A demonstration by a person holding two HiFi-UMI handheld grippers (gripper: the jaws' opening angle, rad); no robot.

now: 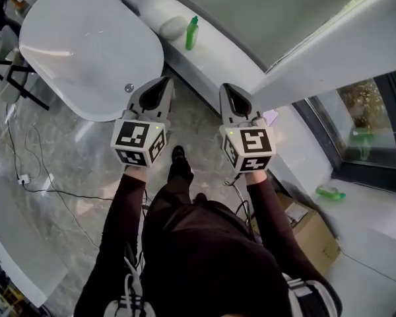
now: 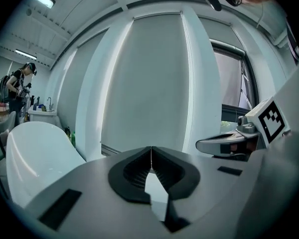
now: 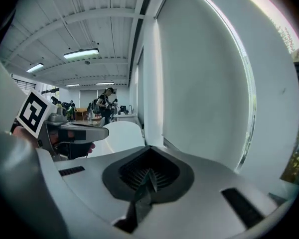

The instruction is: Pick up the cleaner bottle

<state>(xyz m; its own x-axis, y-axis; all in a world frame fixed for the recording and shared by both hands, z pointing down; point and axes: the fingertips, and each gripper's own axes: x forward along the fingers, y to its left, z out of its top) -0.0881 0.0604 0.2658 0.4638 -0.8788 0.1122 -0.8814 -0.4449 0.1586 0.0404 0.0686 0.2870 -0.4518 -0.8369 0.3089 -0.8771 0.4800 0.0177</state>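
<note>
Green cleaner bottle [image 1: 192,33] upright on white ledge [image 1: 214,55] beside bathtub [image 1: 86,45], long axis vertical. Ahead of both grippers, well apart (probably slightly nearer left). Left gripper [image 1: 165,82] jaws clenched, empty; right gripper [image 1: 227,88] same.

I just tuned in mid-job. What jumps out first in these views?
Two grippers, the left gripper and the right gripper, are held side by side over the marble floor, both with fingers shut and empty. Ahead of them a green cleaner bottle stands upright on the white ledge beside the big white bathtub. A second green bottle lies on the sill at right.
</note>
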